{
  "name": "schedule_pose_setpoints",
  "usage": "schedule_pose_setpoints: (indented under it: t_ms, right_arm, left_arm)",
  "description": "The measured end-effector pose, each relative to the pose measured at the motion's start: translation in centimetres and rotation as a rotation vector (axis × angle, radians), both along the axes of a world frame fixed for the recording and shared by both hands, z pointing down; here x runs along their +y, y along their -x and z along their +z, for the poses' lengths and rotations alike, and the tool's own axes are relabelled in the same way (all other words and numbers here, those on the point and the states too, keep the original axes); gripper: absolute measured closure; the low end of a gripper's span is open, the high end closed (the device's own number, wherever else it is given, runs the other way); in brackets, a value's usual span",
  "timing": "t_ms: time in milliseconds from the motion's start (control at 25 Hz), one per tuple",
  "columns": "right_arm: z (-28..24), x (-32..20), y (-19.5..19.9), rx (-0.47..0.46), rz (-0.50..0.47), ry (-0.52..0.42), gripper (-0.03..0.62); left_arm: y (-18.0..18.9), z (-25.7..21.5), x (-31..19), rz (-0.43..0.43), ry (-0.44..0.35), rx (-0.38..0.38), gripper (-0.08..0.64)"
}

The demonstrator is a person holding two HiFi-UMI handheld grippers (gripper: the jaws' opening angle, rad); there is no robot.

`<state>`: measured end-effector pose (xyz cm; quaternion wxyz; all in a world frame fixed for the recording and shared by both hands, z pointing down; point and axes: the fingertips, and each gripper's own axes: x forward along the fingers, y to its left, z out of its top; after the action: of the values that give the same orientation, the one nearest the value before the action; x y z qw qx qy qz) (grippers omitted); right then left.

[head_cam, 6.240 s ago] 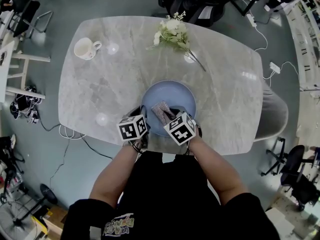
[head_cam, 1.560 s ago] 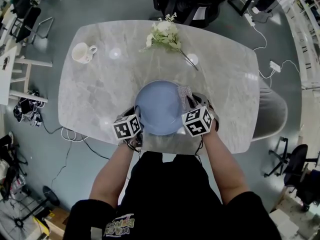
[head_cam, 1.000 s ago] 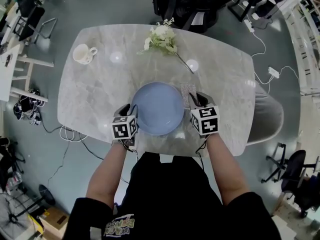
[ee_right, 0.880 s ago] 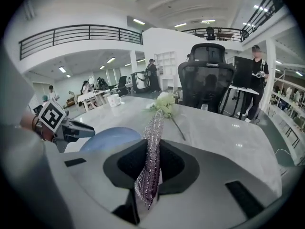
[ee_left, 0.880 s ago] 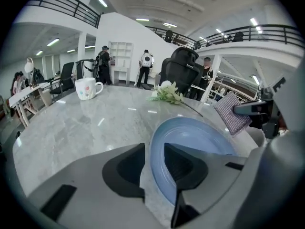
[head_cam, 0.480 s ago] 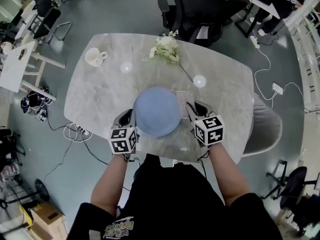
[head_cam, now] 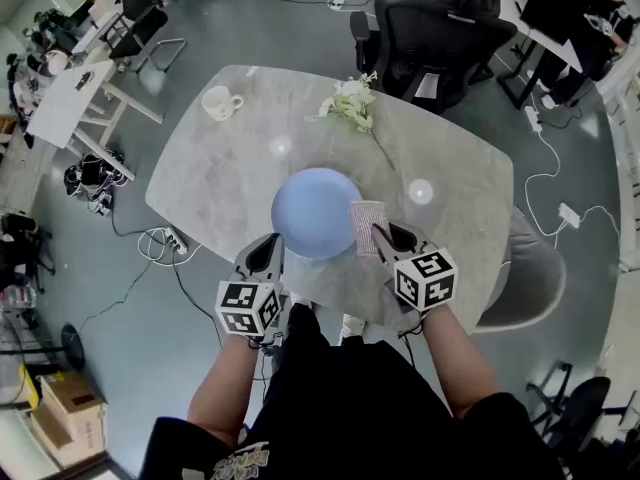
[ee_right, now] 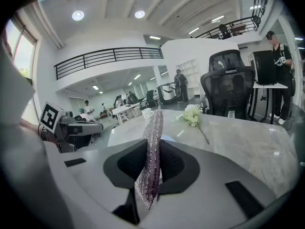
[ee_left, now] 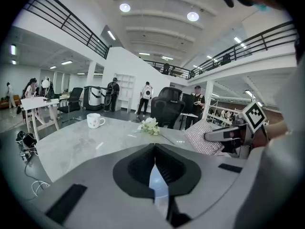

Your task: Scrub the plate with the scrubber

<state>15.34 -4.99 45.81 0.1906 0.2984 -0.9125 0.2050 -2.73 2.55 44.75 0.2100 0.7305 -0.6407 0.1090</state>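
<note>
**Head view.** A grey marble table (head_cam: 215, 183) carries a blue plate (head_cam: 316, 213) near its front edge, lying flat. The left gripper (head_cam: 268, 250) sits just beside the plate's left rim, and no contact with it can be made out. The right gripper (head_cam: 384, 236) holds a scrubber (head_cam: 366, 226) at the plate's right rim. A mug (head_cam: 221, 102) stands at the far left of the table. A bunch of flowers (head_cam: 349, 102) lies beyond the plate, and an office chair (head_cam: 440, 28) stands behind the table.

**Left gripper view.** The jaws of the left gripper (ee_left: 154, 164) are pressed together with nothing held. A strip of the blue plate (ee_left: 157, 182) shows through the slit below their meeting point. Beyond them are the table (ee_left: 81, 144), the mug (ee_left: 95, 120) and the flowers (ee_left: 150, 126). At right, the scrubber (ee_left: 204, 137) hangs in the right gripper (ee_left: 223, 136).

**Right gripper view.** The right gripper (ee_right: 152, 163) is clamped narrowly on the scrubber (ee_right: 152, 140). This silvery mesh pad stands upright on edge between the jaws and rises above them. The flowers (ee_right: 192, 114) and the mug (ee_right: 147, 112) lie on the table (ee_right: 248, 142). The left gripper (ee_right: 78, 127) shows at left and the chair (ee_right: 228, 82) at the back.
</note>
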Motion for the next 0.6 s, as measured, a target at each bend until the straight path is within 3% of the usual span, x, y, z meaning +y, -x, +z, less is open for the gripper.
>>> schedule_pose_setpoints:
  t_ms: [600]
  right_arm:
    - [0.5,8.0,1.5,-0.047,-0.070,0.070,0.520]
  left_arm:
    - [-3.5,0.4,9.6,0.046,0.040,0.080,0.541]
